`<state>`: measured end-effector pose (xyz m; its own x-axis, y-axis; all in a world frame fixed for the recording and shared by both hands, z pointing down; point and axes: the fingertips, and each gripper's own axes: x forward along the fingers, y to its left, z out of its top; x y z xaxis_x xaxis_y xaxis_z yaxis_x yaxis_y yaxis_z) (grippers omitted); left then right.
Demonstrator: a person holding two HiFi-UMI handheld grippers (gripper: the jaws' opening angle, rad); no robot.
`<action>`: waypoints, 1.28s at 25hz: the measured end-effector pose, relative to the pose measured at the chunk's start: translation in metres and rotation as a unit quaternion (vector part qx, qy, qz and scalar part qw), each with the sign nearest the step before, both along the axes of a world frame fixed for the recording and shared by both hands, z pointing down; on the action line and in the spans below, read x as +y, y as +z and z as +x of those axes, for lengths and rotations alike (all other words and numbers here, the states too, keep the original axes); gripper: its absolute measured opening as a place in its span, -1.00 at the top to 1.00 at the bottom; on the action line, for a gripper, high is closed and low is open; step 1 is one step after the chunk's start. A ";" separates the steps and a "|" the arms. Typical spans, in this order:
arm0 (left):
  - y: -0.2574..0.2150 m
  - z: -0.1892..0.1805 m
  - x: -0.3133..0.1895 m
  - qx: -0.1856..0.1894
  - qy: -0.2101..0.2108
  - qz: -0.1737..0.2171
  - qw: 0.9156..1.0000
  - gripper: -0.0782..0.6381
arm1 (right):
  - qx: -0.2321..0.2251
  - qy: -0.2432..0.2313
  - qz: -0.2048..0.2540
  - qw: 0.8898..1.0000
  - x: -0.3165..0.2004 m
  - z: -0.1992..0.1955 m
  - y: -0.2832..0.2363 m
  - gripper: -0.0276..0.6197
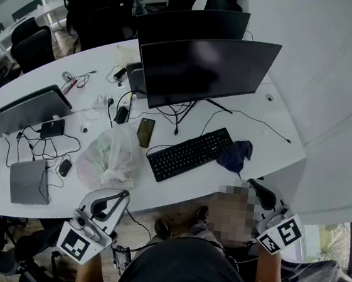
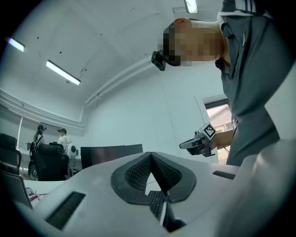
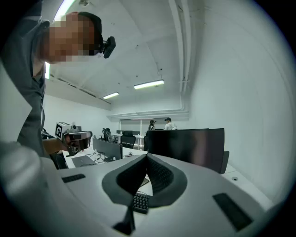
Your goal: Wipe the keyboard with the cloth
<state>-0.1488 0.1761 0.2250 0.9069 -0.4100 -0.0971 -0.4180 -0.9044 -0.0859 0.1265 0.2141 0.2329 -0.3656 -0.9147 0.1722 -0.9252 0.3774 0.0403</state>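
Note:
A black keyboard (image 1: 190, 153) lies slanted on the white desk (image 1: 272, 126), in front of the monitor. A dark blue cloth (image 1: 235, 154) sits crumpled at the keyboard's right end, touching it. My left gripper (image 1: 121, 195) is held off the desk's near edge at the lower left, shut and empty. My right gripper (image 1: 254, 184) hovers off the near edge at the lower right, just below the cloth, also shut with nothing in it. In the left gripper view the pads (image 2: 138, 172) meet, with the keyboard (image 2: 157, 203) showing below them. The right gripper view shows the same keyboard (image 3: 140, 202).
Two dark monitors (image 1: 203, 71) stand behind the keyboard. A clear plastic bag (image 1: 108, 158) and a phone (image 1: 145, 132) lie left of it. Further left are a laptop (image 1: 27, 180), a mouse (image 1: 65, 167), another screen (image 1: 25, 110) and tangled cables. Office chairs (image 1: 32, 45) stand beyond.

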 end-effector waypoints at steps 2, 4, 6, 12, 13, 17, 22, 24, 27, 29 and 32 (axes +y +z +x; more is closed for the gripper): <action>0.003 0.001 -0.001 -0.002 0.004 -0.004 1.000 0.77 | 0.000 0.000 -0.002 1.000 -0.003 -0.001 0.001 0.89; 0.005 0.001 -0.002 -0.004 0.006 -0.010 1.000 0.77 | 0.002 0.000 -0.004 1.000 -0.005 -0.002 0.001 0.89; 0.007 0.001 -0.005 -0.001 0.005 -0.018 1.000 0.77 | 0.005 -0.001 -0.004 1.000 -0.009 -0.002 -0.001 0.89; 0.013 0.010 -0.020 0.007 -0.011 -0.041 0.999 0.77 | 0.003 -0.004 -0.013 1.000 -0.022 0.014 0.004 0.89; 0.015 0.013 -0.023 0.004 -0.016 -0.043 0.999 0.77 | -0.003 -0.003 -0.016 1.000 -0.026 0.021 0.007 0.89; 0.017 0.032 -0.041 -0.005 -0.045 -0.053 0.998 0.77 | -0.023 -0.009 -0.037 0.999 -0.053 0.055 0.026 0.88; 0.028 0.070 -0.060 -0.019 -0.086 -0.081 0.993 0.77 | -0.026 -0.044 -0.099 0.994 -0.098 0.099 0.074 0.87; 0.032 0.089 -0.066 -0.029 -0.095 -0.086 0.991 0.77 | -0.013 -0.059 -0.138 0.989 -0.115 0.117 0.104 0.65; 0.034 0.119 -0.075 -0.030 -0.108 -0.094 0.989 0.77 | 0.032 -0.083 -0.220 0.971 -0.137 0.145 0.176 0.33; 0.037 0.137 -0.078 -0.031 -0.122 -0.106 0.986 0.77 | 0.065 -0.096 -0.279 0.953 -0.147 0.165 0.237 0.30; 0.043 0.158 -0.075 -0.048 -0.139 -0.124 0.981 0.77 | 0.093 -0.108 -0.352 0.925 -0.150 0.189 0.318 0.27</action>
